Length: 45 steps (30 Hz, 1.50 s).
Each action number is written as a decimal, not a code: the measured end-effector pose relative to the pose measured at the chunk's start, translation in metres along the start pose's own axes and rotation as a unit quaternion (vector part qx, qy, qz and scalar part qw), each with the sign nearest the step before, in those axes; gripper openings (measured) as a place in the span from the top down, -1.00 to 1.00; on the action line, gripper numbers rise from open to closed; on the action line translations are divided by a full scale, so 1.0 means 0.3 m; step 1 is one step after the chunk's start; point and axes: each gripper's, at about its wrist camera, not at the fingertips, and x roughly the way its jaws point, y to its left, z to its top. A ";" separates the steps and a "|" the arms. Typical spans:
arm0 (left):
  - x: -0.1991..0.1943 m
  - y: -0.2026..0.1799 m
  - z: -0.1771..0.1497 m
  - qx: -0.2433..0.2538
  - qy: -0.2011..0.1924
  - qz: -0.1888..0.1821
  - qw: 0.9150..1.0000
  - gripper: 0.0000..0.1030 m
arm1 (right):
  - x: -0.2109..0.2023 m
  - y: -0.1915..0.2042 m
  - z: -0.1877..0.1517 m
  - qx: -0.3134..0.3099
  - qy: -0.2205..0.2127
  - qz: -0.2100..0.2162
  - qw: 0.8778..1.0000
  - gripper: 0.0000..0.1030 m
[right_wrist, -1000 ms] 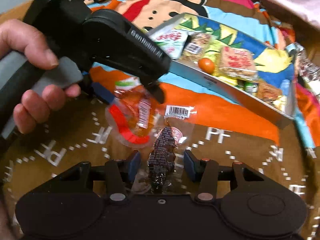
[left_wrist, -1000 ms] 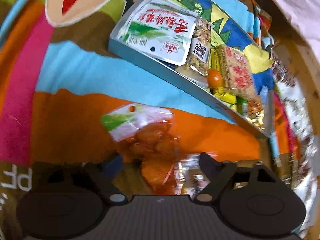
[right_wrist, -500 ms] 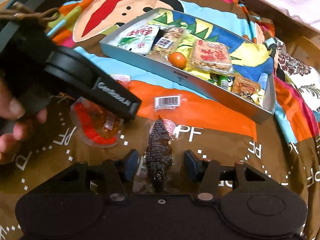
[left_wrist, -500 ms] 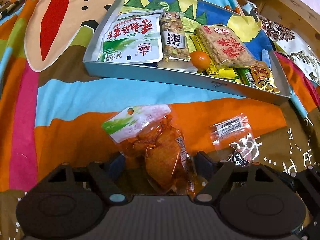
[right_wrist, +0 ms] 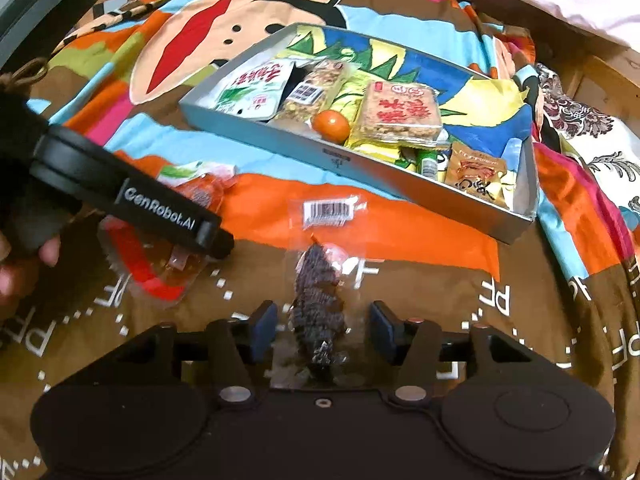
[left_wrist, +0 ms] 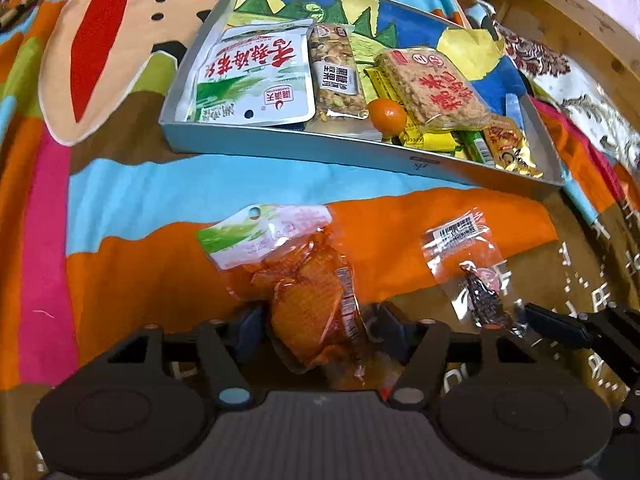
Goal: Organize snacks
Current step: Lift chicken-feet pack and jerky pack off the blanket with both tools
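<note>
Left gripper (left_wrist: 316, 326) fingers closing around orange pouch (left_wrist: 308, 296) (contact unclear); right gripper (right_wrist: 324, 326) fingers parting, dark packet (right_wrist: 320, 304) between.

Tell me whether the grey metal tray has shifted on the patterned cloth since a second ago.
No. The near left corner of the grey metal tray still meets the same brown-blue seam in the patterned cloth, beside the cream cartoon face.

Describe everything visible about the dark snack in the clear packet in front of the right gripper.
The dark snack packet is a clear, glossy plastic pouch holding one dark, knobbly, elongated piece. A white barcode label sits at its far end. It lies flat on the patterned cloth, short of the tray. Its near end lies between the right gripper fingers, which have just been opening and stand clear of it.
</note>
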 end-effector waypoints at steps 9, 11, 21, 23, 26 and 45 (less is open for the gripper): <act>0.004 -0.011 -0.015 0.018 -0.010 0.009 1.000 -0.38 | 0.029 -0.017 0.007 0.019 -0.003 0.008 1.000 0.07; -0.002 -0.002 -0.017 0.015 -0.013 0.006 1.000 -0.30 | 0.023 -0.015 0.006 0.021 -0.004 0.009 1.000 0.07; -0.043 0.031 -0.040 -0.001 -0.025 -0.013 1.000 0.08 | 0.004 -0.005 0.000 0.010 -0.010 -0.003 1.000 0.09; -0.035 0.042 -0.037 -0.014 -0.025 -0.020 0.999 0.03 | 0.004 -0.005 0.000 0.009 -0.009 -0.003 1.000 0.09; -0.027 0.063 -0.028 -0.039 -0.027 -0.028 0.998 -0.06 | 0.005 -0.006 -0.001 0.012 -0.008 -0.003 1.000 0.09; -0.043 0.069 -0.025 -0.065 -0.048 -0.021 0.997 0.11 | -0.023 0.016 0.006 -0.019 -0.059 -0.042 0.997 0.09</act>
